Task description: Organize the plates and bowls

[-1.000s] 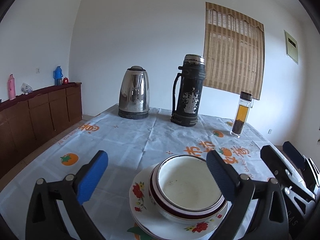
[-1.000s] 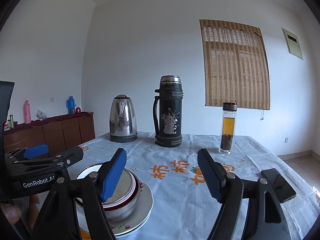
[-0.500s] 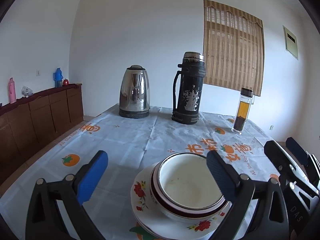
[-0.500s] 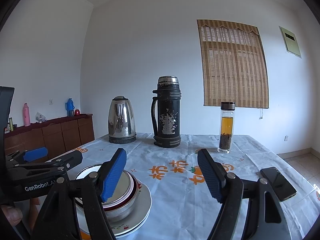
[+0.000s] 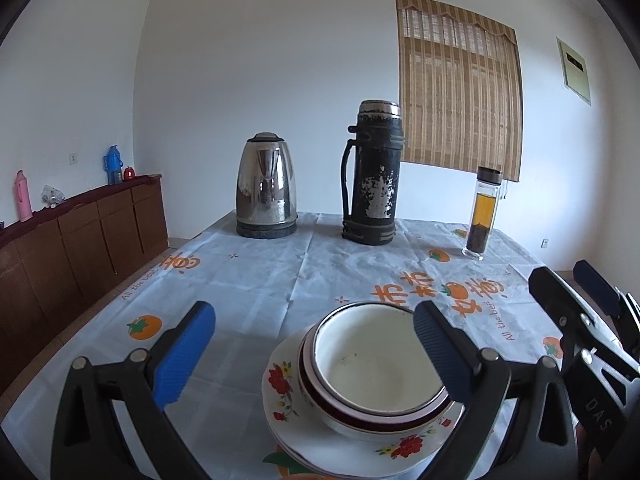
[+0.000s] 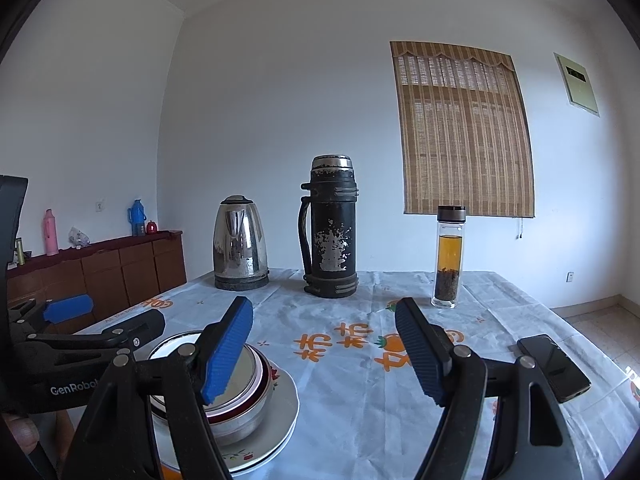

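A white bowl (image 5: 376, 364) nests in a red-rimmed bowl (image 5: 312, 384) on stacked floral plates (image 5: 280, 396) near the table's front edge. The stack also shows in the right wrist view (image 6: 248, 404). My left gripper (image 5: 312, 348) is open and empty, above and just behind the stack. My right gripper (image 6: 324, 352) is open and empty, to the right of the stack. Each gripper shows at the edge of the other's view.
A steel kettle (image 5: 266, 188), a black thermos (image 5: 372, 176) and a glass tea bottle (image 5: 484, 212) stand at the table's far side. A black phone (image 6: 554, 366) lies at the right. A wooden sideboard (image 5: 80, 240) runs along the left wall.
Both grippers have drifted slightly back and up from the stack. The bowls and plates have not moved. Both stay open.
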Motion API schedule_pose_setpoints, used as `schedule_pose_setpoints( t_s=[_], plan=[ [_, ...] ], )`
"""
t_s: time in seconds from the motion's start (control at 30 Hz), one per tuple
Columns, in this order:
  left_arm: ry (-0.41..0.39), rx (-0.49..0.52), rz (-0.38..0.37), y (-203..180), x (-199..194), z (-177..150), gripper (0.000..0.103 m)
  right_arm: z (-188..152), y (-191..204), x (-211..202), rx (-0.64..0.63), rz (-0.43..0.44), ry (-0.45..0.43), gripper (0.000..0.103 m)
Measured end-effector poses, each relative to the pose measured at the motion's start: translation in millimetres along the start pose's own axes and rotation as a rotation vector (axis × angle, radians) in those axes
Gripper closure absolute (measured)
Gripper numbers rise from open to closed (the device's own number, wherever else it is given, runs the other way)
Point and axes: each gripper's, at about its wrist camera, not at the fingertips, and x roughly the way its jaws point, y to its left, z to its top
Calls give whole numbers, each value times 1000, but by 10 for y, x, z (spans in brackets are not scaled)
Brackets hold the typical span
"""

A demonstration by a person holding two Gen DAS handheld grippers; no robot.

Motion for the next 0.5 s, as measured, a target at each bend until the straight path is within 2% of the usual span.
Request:
schedule_pose_setpoints(
  t_s=[0.5],
  plan=[
    [-29, 41, 52, -50, -14, -1, 0, 6, -7, -14, 4, -6, -5, 27]
  ],
)
